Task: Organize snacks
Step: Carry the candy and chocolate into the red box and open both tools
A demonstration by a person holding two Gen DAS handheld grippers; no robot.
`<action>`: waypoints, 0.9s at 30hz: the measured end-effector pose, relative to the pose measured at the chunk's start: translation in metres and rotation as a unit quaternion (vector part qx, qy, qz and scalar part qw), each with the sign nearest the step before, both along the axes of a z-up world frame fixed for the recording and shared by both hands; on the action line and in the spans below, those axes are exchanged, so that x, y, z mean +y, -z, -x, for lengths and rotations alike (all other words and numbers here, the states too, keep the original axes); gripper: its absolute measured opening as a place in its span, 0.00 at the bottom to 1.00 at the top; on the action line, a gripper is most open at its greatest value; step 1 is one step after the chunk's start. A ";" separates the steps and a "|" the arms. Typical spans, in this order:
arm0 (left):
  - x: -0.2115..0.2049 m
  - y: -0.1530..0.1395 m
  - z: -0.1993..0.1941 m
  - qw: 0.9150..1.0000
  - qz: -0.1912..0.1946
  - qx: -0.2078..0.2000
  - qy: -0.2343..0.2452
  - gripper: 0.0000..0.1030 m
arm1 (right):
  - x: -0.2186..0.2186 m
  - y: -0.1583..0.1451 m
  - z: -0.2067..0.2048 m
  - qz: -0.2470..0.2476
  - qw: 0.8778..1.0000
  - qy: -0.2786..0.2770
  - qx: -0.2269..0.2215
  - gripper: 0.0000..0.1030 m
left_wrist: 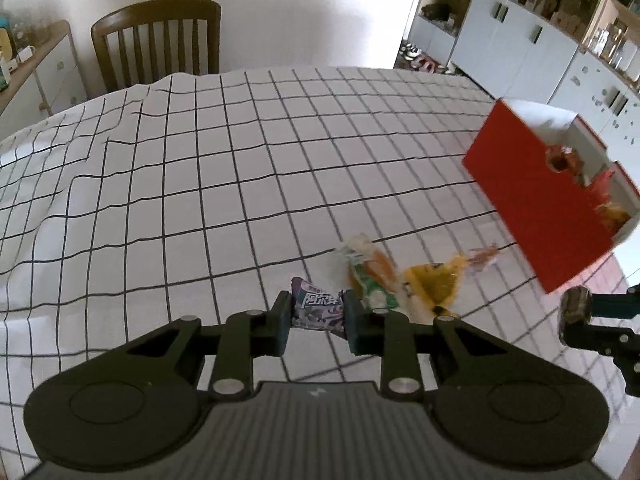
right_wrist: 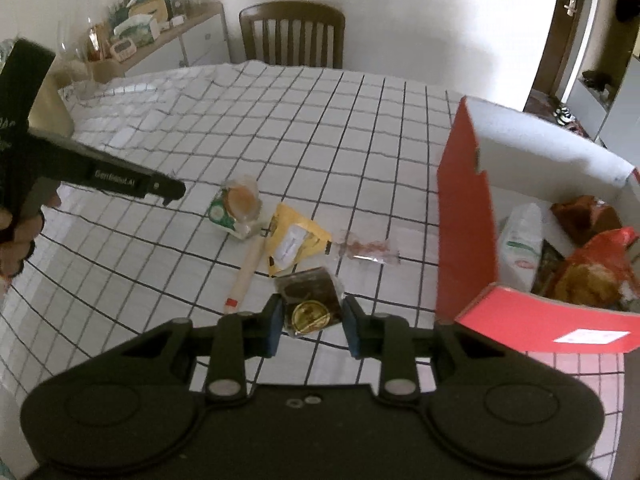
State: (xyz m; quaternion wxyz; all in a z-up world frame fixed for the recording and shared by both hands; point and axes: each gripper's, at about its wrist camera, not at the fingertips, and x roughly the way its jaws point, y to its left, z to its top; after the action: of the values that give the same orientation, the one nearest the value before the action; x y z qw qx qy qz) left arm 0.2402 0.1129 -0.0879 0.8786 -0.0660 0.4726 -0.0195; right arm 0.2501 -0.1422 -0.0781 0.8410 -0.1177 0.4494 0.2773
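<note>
My left gripper (left_wrist: 316,314) is shut on a small purple candy packet (left_wrist: 317,309), held above the checked tablecloth (left_wrist: 208,184). My right gripper (right_wrist: 312,318) is shut on a dark packet with a gold round seal (right_wrist: 310,304). On the cloth lie a green-and-white snack pack (right_wrist: 236,210), a yellow sachet (right_wrist: 294,242), a clear wrapper with red print (right_wrist: 370,250) and a pale stick with a red band (right_wrist: 246,274). The red box (right_wrist: 466,216) with white inside stands at the right and holds several snack bags (right_wrist: 588,268). The right gripper (left_wrist: 576,314) shows at the left wrist view's right edge.
A wooden chair (right_wrist: 292,34) stands behind the table. A sideboard (right_wrist: 176,38) with clutter is at the back left, with glassware (right_wrist: 78,64) on the table's far left corner. White cabinets (left_wrist: 520,40) line the room at the right. A hand (right_wrist: 16,236) holds the left gripper's handle.
</note>
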 end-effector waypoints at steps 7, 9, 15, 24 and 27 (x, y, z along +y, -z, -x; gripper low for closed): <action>-0.023 -0.035 0.016 1.000 0.008 -0.023 0.008 0.26 | -0.019 -0.033 0.014 -0.013 0.999 0.011 -0.028 0.29; -0.032 -0.046 0.019 0.999 0.009 -0.030 0.012 0.26 | -0.026 -0.041 0.016 -0.016 0.999 0.014 -0.034 0.29; -0.065 -0.071 0.020 0.998 0.007 -0.048 0.036 0.26 | -0.047 -0.059 0.019 -0.020 0.998 0.022 -0.058 0.29; -0.133 -0.099 0.011 0.995 0.008 -0.072 0.070 0.26 | -0.090 -0.077 0.012 -0.024 0.996 0.038 -0.082 0.29; -0.157 -0.104 0.004 0.994 0.007 -0.077 0.080 0.26 | -0.107 -0.082 0.006 -0.025 0.995 0.044 -0.089 0.29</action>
State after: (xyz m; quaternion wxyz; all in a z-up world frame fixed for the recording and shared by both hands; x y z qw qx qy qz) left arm 0.2366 -0.0444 0.0159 0.9075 -0.0320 0.4071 -0.0981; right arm 0.2437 -0.2491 0.0041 0.8918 -0.1015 0.3701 0.2396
